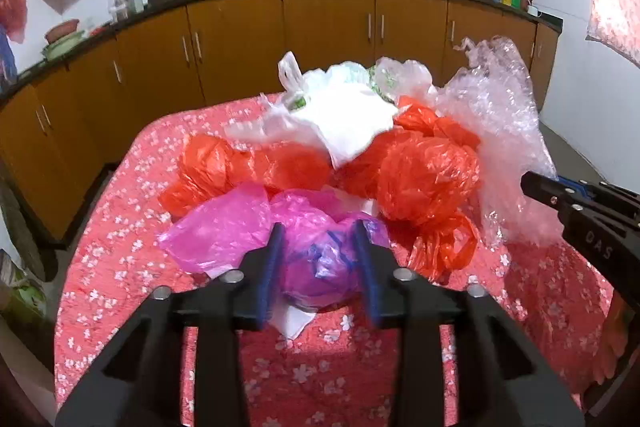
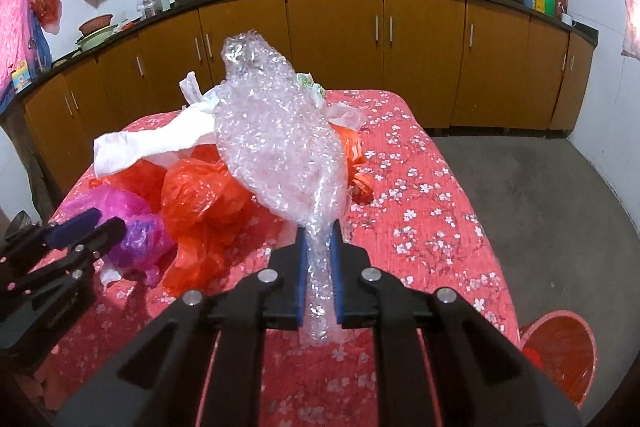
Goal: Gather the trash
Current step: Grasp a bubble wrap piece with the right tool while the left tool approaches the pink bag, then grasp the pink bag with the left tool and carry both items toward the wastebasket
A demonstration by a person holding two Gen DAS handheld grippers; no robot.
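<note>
The red cloth with white blossoms point(image 2: 420, 211) covers the counter in front of me, soft and quilted-looking, and the trash sits heaped on its far-left part. My right gripper point(image 2: 320, 227) is pinched tight on the twisted neck of a bubble wrap sheet point(image 2: 276, 131), a clear, knobbly, glittering mass that rises tall and leaf-shaped above the heap. Under and beside it lie crumpled orange plastic bags point(image 1: 424, 175), thin, glossy and balled up, spread across the middle of the pile. A white plastic bag point(image 1: 348, 123), smooth and limp with a looped handle, drapes over the far side of them. Nearest me on the left is a pink plastic bag point(image 1: 224, 227), translucent and wrinkled, with a purplish lump showing blue marks between the fingers of my left gripper point(image 1: 320, 231), which is spread wide around that lump; I cannot tell whether the pads touch it. A red bucket point(image 2: 560, 351), round and smooth-rimmed, stands on the grey floor at the near right.
</note>
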